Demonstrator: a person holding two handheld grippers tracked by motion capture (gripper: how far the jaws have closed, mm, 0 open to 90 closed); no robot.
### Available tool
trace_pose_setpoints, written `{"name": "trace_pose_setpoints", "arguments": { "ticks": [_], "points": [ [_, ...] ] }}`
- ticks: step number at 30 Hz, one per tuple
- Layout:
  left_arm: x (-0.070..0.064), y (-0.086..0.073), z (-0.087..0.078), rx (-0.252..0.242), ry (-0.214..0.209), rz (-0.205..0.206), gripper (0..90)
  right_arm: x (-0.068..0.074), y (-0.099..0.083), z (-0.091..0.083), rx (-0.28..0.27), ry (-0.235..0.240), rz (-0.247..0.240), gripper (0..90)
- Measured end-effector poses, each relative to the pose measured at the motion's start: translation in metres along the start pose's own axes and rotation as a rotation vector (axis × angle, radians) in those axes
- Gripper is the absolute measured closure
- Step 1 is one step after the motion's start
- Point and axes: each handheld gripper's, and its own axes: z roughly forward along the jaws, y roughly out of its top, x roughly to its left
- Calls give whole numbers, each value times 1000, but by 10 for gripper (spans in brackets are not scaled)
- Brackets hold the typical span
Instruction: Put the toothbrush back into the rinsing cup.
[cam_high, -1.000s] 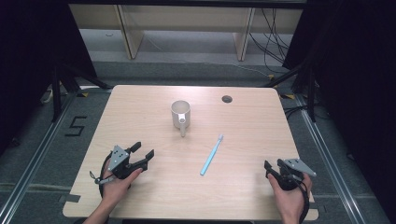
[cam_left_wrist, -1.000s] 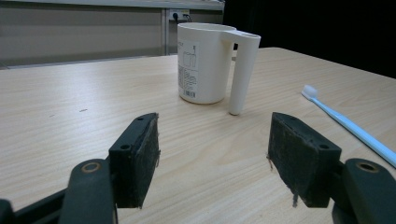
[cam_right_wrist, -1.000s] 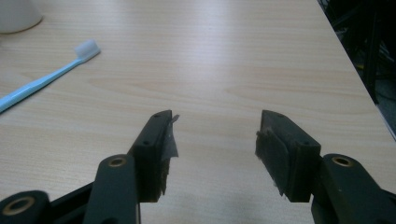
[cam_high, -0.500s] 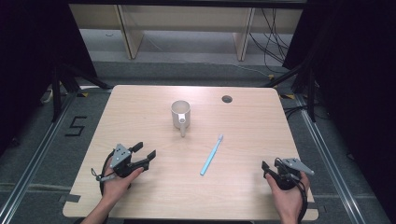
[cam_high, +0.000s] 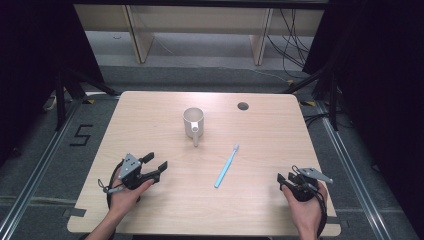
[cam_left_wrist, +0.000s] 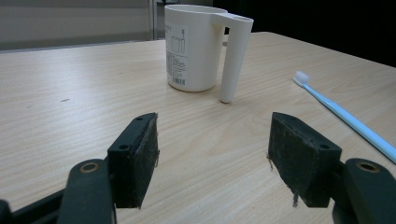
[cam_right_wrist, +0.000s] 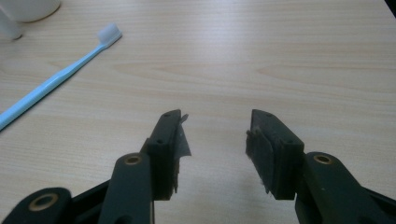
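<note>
mugs: 1 (cam_high: 193, 121) (white) | toothbrushes: 1 (cam_high: 226, 166) | claws: 2 (cam_high: 155, 162) (cam_high: 284, 178)

High view overhead, forward-down; gripper views low, close — shared toothbrush (cam_high: 227, 165).

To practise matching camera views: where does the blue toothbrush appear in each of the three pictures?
High view: the toothbrush lies slanted at table centre, right of the mug.
Left gripper view: toothbrush at the right edge, bristles toward the mug.
Right gripper view: toothbrush upper left, bristles up.
Shared landmark: the white mug.
</note>
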Motion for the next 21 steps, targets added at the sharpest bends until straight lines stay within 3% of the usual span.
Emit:
{"name": "trace_pose_setpoints", "arguments": {
  "ticks": [1,2,4,6,9,10,13,14,17,18,20,21],
  "points": [
    [0,0,1,3,-5,0,331,0,0,1,-3,7,3,552],
    [0,0,2,-3,-11,-1,334,3,-1,0,10,7,39,553],
    [0,2,1,13,-8,0,335,4,0,-1,24,7,44,560],
    [1,5,1,5,-12,-1,336,2,0,1,21,24,7,590],
    [1,5,0,19,-14,-1,335,5,2,-2,56,25,25,604],
    [1,5,1,18,-19,3,336,4,2,-1,49,24,4,610],
    [1,4,1,46,-21,-1,336,9,4,-2,84,37,47,618],
    [1,4,2,38,-27,-1,336,7,6,-1,96,39,16,622],
    [0,3,2,51,-24,-1,336,9,9,-1,120,46,23,627],
    [-1,3,2,51,-26,0,336,13,10,-2,144,44,55,628],
    [-1,4,2,50,-26,0,335,13,14,0,155,38,-21,628],
    [-1,4,1,48,-27,-1,336,14,15,0,166,45,-32,628]
  ]
}}
